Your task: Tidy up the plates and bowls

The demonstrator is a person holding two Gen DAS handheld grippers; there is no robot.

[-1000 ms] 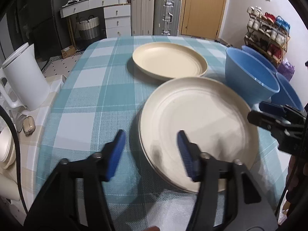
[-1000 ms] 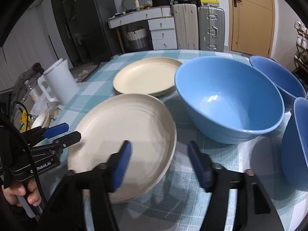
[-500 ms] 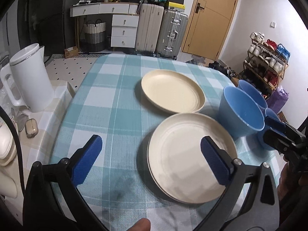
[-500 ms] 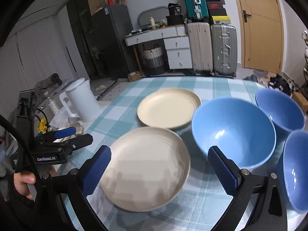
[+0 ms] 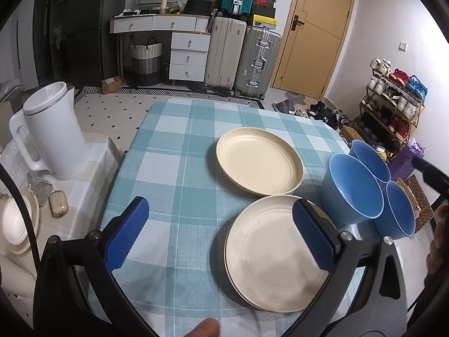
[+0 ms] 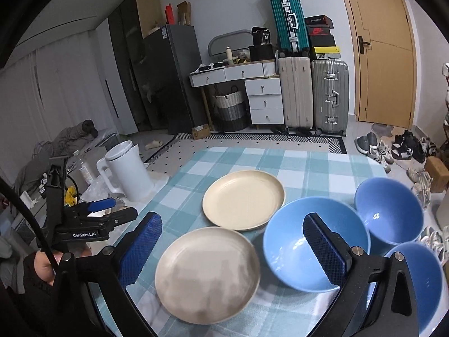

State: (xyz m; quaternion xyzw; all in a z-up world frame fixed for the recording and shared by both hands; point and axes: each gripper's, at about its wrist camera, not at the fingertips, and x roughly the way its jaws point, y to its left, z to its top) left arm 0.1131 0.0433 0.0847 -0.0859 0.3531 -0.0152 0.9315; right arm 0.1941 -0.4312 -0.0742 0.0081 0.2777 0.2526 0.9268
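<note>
A near cream plate (image 5: 276,255) (image 6: 207,273) lies on the checked tablecloth (image 5: 179,168), looking like two plates stacked. A second cream plate (image 5: 259,164) (image 6: 243,203) lies beyond it. Three blue bowls stand at the right: a big one (image 5: 353,189) (image 6: 293,241), a far one (image 5: 370,160) (image 6: 388,210) and a near one (image 5: 400,214) (image 6: 421,280). My left gripper (image 5: 221,234) is open and empty, high above the near plate. My right gripper (image 6: 233,247) is open and empty, above the near plate and big bowl.
A white kettle (image 5: 54,132) (image 6: 129,171) stands on a side surface left of the table. Suitcases (image 5: 244,56) and a drawer unit (image 5: 188,56) stand behind. A shoe rack (image 5: 393,104) is at the right. The left gripper shows in the right wrist view (image 6: 98,213).
Both grippers have opened wide and pulled up and back from the table. The near plate and bowls stay where they were.
</note>
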